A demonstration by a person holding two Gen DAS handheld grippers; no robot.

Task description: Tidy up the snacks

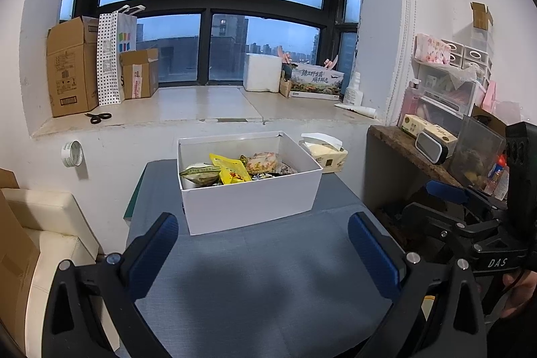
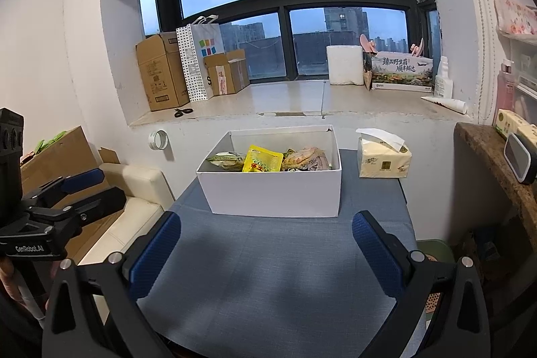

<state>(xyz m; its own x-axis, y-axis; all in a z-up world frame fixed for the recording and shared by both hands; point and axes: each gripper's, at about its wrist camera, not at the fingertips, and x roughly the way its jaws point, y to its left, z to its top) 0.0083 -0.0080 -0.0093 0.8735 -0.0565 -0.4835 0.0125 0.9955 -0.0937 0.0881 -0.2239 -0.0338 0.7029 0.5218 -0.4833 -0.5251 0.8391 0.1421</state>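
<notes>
A white open box (image 1: 250, 200) stands at the far end of the blue-grey table (image 1: 261, 284). It holds several snack packets, among them a yellow packet (image 1: 231, 171) and a green one (image 1: 199, 173). The box also shows in the right wrist view (image 2: 273, 195) with the yellow packet (image 2: 261, 160). My left gripper (image 1: 263, 252) is open and empty above the table's near part, short of the box. My right gripper (image 2: 266, 252) is open and empty, likewise short of the box on the same table (image 2: 268, 274).
A tissue pack (image 2: 382, 161) sits right of the box. A windowsill behind holds cardboard boxes (image 1: 72, 66), a paper bag and scissors (image 1: 98, 117). A cream seat (image 1: 50, 223) is at left. A cluttered shelf (image 1: 436, 153) is at right.
</notes>
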